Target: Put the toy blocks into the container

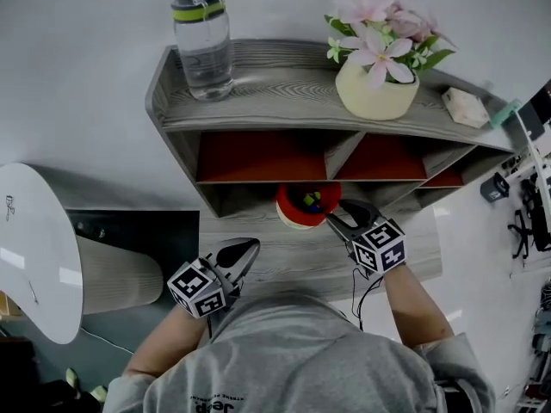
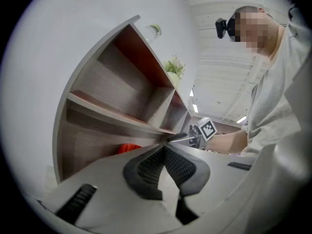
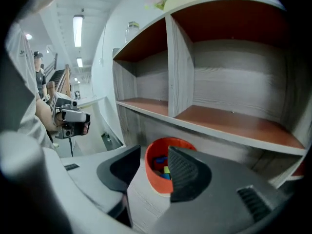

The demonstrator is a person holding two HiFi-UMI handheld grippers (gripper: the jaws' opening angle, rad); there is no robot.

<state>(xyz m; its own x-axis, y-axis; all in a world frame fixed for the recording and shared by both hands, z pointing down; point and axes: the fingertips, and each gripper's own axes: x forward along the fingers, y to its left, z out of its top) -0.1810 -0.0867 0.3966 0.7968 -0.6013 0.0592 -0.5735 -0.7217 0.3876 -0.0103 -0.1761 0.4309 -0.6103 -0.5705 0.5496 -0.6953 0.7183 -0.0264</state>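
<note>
A red container (image 1: 299, 218) holding several coloured toy blocks (image 1: 312, 201) stands on the wooden desk, tucked under the shelf unit. My right gripper (image 1: 338, 214) hovers just to its right, above the rim, jaws apart with nothing between the pads. In the right gripper view the container (image 3: 155, 179) and its blocks (image 3: 161, 164) show just beyond the right gripper (image 3: 155, 154). My left gripper (image 1: 250, 249) hangs over the desk's front left, away from the container, its tips together and empty. In the left gripper view, the left gripper (image 2: 164, 147) points towards the shelf, with the container (image 2: 129, 148) behind it.
The grey shelf unit (image 1: 258, 101) with red-lined compartments carries a water bottle (image 1: 202, 41), a vase of pink flowers (image 1: 376, 80) and a small pale object (image 1: 465, 106). A white rounded panel (image 1: 34, 248) stands at the left. The person's grey sleeves fill the near edge.
</note>
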